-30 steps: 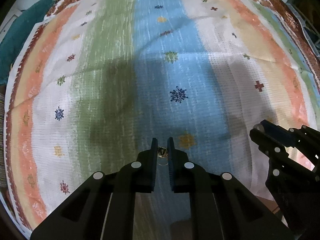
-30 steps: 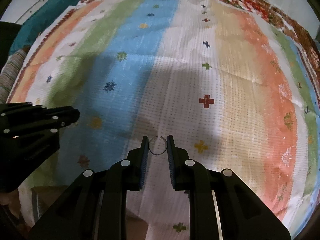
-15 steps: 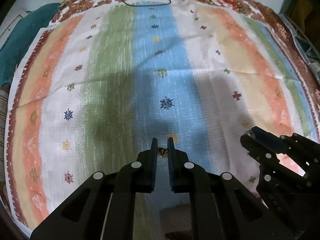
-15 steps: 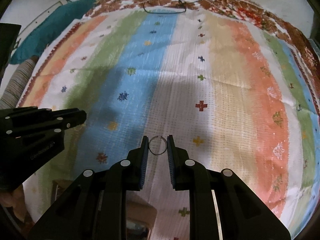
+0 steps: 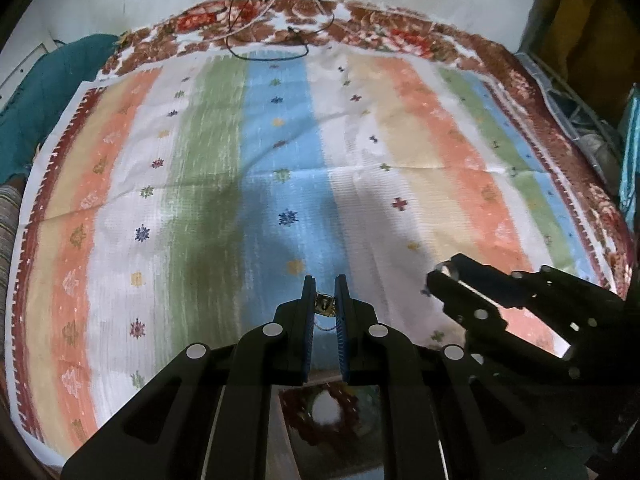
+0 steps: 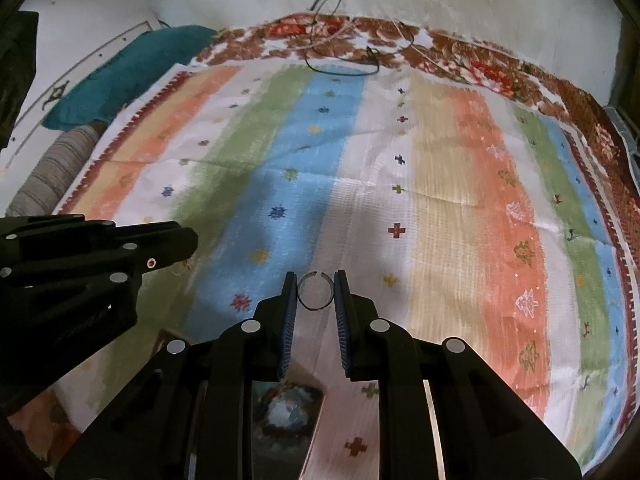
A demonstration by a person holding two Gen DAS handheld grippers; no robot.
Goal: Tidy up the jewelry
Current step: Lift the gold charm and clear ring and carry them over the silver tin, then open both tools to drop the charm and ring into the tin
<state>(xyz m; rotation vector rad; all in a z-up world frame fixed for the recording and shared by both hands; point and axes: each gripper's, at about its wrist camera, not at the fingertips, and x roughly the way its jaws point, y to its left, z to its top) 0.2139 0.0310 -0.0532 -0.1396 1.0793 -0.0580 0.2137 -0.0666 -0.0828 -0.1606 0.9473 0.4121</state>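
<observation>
My left gripper point(image 5: 324, 292) is shut on a small gold earring point(image 5: 323, 304) and holds it above the striped cloth point(image 5: 224, 152). My right gripper point(image 6: 316, 285) is shut on a thin open metal ring point(image 6: 315, 290), held upright between the pads. The right gripper also shows in the left wrist view point(image 5: 444, 280) at the right, and the left gripper shows in the right wrist view point(image 6: 176, 240) at the left. A box with a dark round wreath-like piece point(image 5: 322, 408) lies below the left gripper, partly hidden by it.
The cloth lies on a bed with a floral brown border point(image 5: 360, 20). A black cable point(image 5: 272, 46) loops at the far edge by the wall. A teal pillow point(image 6: 132, 68) lies at the far left. Clutter point(image 5: 592, 136) stands at the right edge.
Both grippers have risen and pulled back from the cloth, each keeping its piece. More of the wall and far border shows, and the box below has come into view.
</observation>
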